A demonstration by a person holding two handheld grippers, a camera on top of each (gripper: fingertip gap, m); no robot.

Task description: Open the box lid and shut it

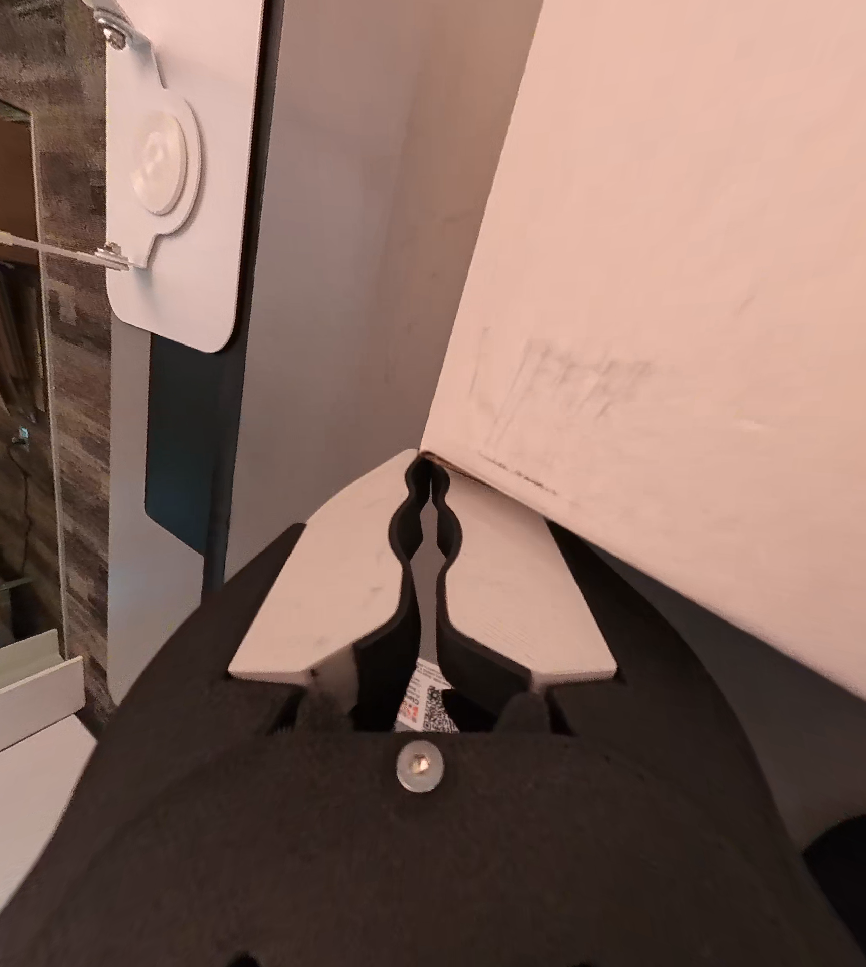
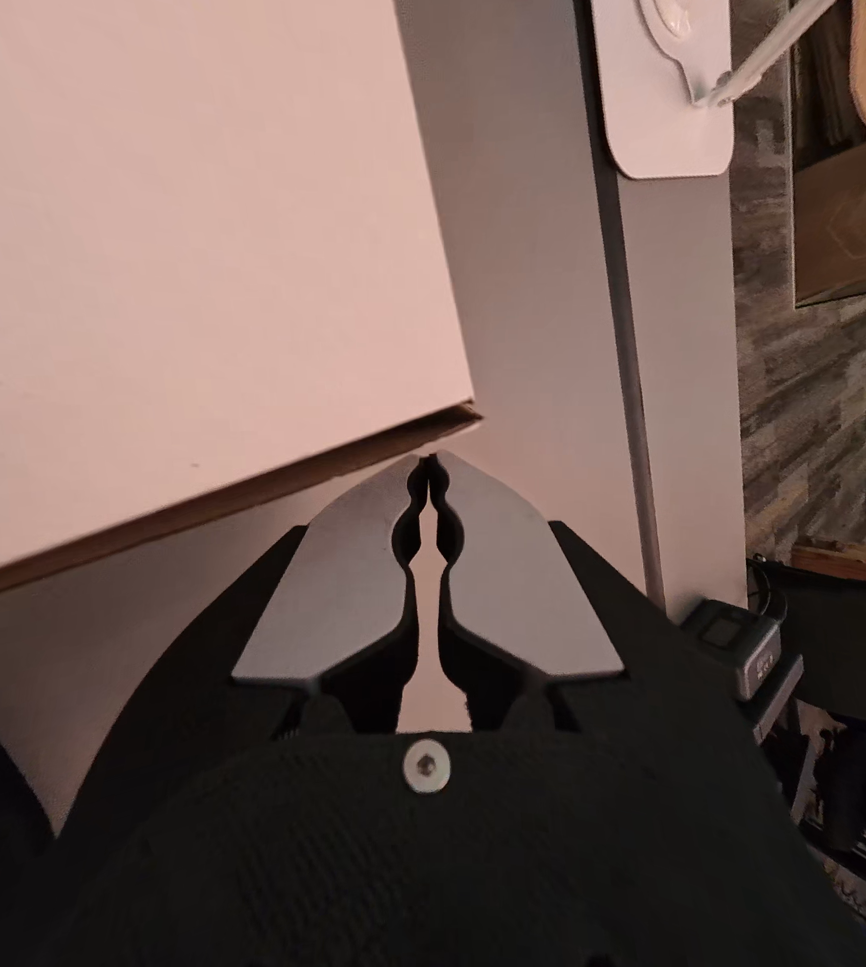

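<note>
Box lid [image 1: 682, 261], a pale pinkish-white cardboard panel, fills the upper right of the left wrist view and the upper left of the right wrist view, tilted in both. In the left wrist view the left tool [image 1: 429, 465] sits at centre frame with its two grey fingers [image 1: 347, 575] drawn together until the black wavy pads meet at the tips. Those tips sit right at the lid's lower corner; whether they pinch the cardboard edge or merely touch it cannot be told. The lid's lower edge runs down to the right from that corner, passing over the right-hand finger. Faint grey scuff marks show on the panel above the tips.

In the right wrist view the right tool [image 2: 429, 463] is likewise closed, tips touching, with nothing visibly between them. It lies just below and beside the lid's lower right corner [image 2: 465, 411], where a brown raw cardboard edge [image 2: 211, 502] slopes down to the left; a thin gap separates tips and edge.

Beyond the lid, a grey-white vertical panel [image 1: 326, 261] stands behind both tools. A white rounded plate [image 1: 169, 183] with a round disc sits at upper left of the left view, and at upper right of the right view. Mottled grey-brown carpet [image 2: 797, 418] shows at the outer margins.
</note>
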